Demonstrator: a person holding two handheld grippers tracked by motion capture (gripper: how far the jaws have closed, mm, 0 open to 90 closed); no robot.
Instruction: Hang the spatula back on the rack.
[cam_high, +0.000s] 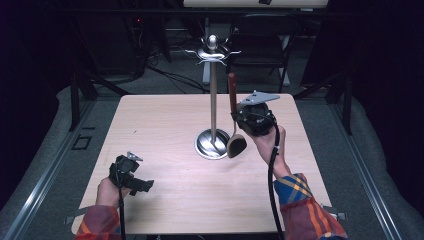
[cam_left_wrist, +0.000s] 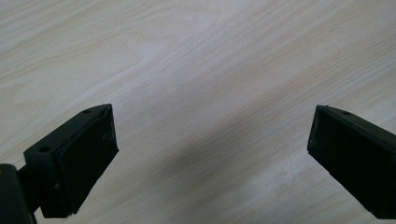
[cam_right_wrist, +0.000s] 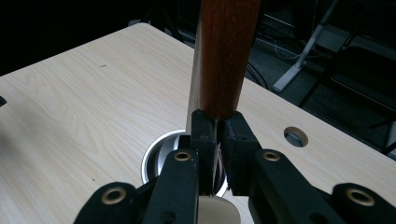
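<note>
Right tongs (cam_high: 239, 121) are clamped on a wooden-handled ladle (cam_high: 233, 115), gripping it low on the handle, just right of the steel hanging stand (cam_high: 213, 95). Its long axis runs nearly upright, handle tip up, bowl hanging just right of the stand's round base (cam_high: 212, 144). The hooks at the stand's crown (cam_high: 212, 51) sit up and to the left of the handle tip, so any hanging move (my guess) turns on that gap. Left tongs (cam_left_wrist: 210, 154) are spread wide with nothing between them, low over the worktop (cam_high: 165, 130), well left of the stand and the farther of the two. Whether the handle tip has a hole or loop I cannot make out.
</note>
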